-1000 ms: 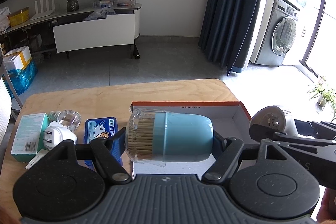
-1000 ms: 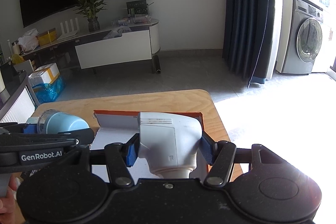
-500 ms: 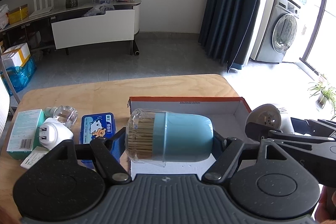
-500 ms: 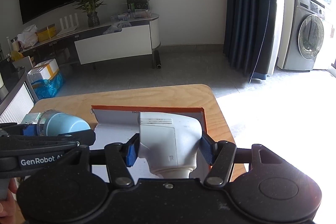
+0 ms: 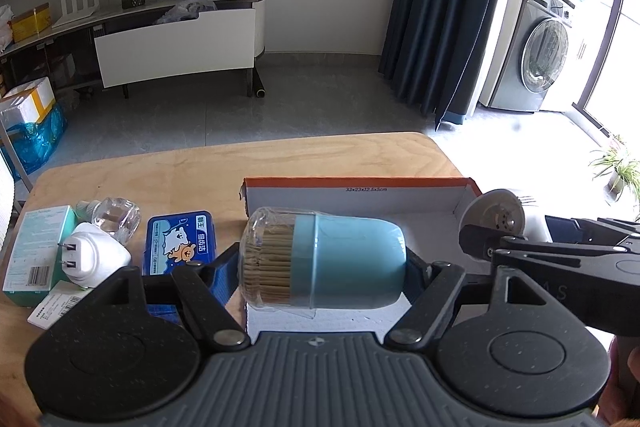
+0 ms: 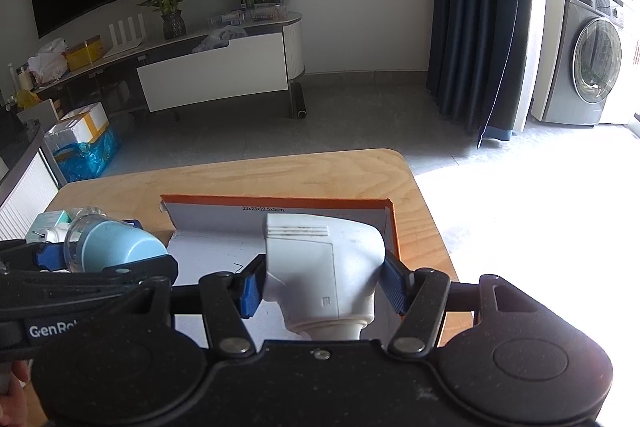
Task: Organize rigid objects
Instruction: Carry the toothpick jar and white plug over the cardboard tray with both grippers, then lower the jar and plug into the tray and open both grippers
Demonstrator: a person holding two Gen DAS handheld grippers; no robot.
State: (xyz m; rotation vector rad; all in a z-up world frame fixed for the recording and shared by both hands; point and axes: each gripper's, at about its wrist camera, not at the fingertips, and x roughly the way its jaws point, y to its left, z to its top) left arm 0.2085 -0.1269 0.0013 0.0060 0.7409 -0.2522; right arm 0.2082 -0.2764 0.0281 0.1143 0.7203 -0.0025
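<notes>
My left gripper [image 5: 324, 267] is shut on a light-blue toothpick holder [image 5: 348, 261] with a clear cap, held sideways above the near left part of an orange-edged white cardboard box [image 5: 360, 193]. My right gripper [image 6: 320, 279] is shut on a white hair dryer [image 6: 324, 267], held above the right half of the same box [image 6: 280, 213]. The dryer's round end [image 5: 496, 215] shows at the right of the left wrist view. The toothpick holder [image 6: 116, 247] shows at the left of the right wrist view.
On the wooden table [image 5: 160, 175] left of the box lie a blue tin [image 5: 180, 243], a white plug adapter [image 5: 94, 259], a clear glass bottle [image 5: 116, 219], a teal carton [image 5: 36, 251] and a small white label [image 5: 52, 307]. The table's right edge [image 6: 428, 211] is near the box.
Both grippers have pulled back and risen slightly with their objects, so the table and box sit lower and smaller in view. Both grips are unchanged.
</notes>
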